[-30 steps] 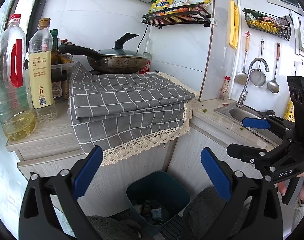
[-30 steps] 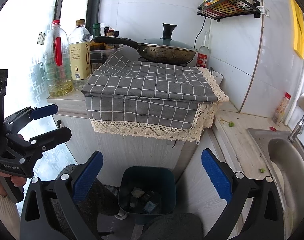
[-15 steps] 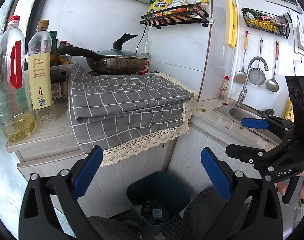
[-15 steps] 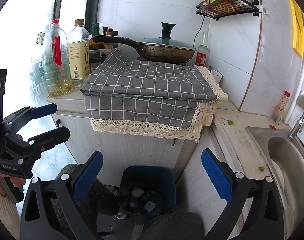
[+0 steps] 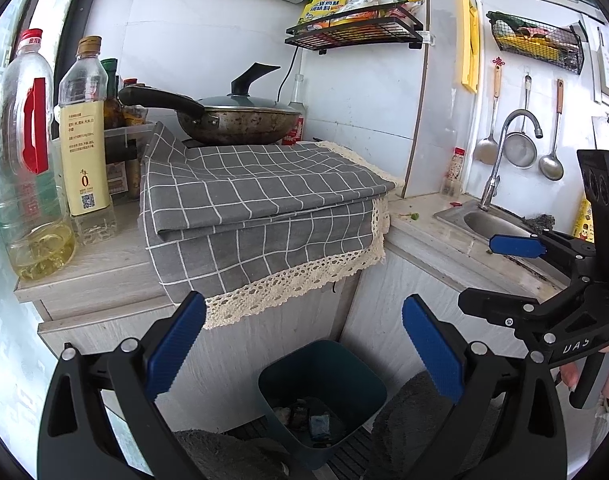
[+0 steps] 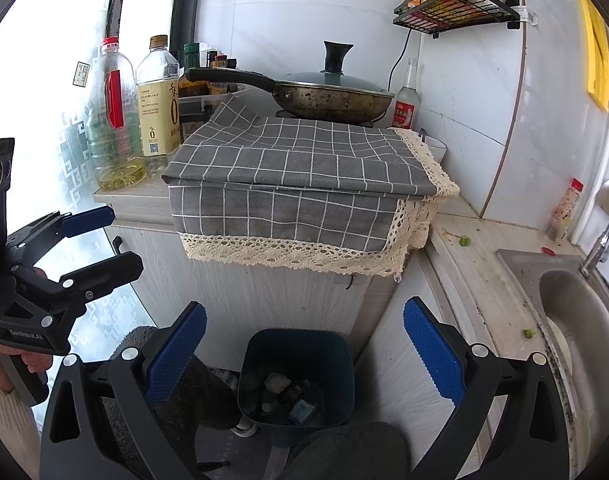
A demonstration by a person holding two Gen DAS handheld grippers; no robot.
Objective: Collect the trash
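Left hand-held gripper (image 6: 100, 236) ("GenRobot.AI") and right hand-held gripper (image 5: 504, 272) ("UAS"), both spread wide, empty.

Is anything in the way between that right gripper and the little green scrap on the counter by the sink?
Nothing visible. The right gripper is open and empty, and the green scrap lies on bare counter right of the checked cloth, with open space between them.
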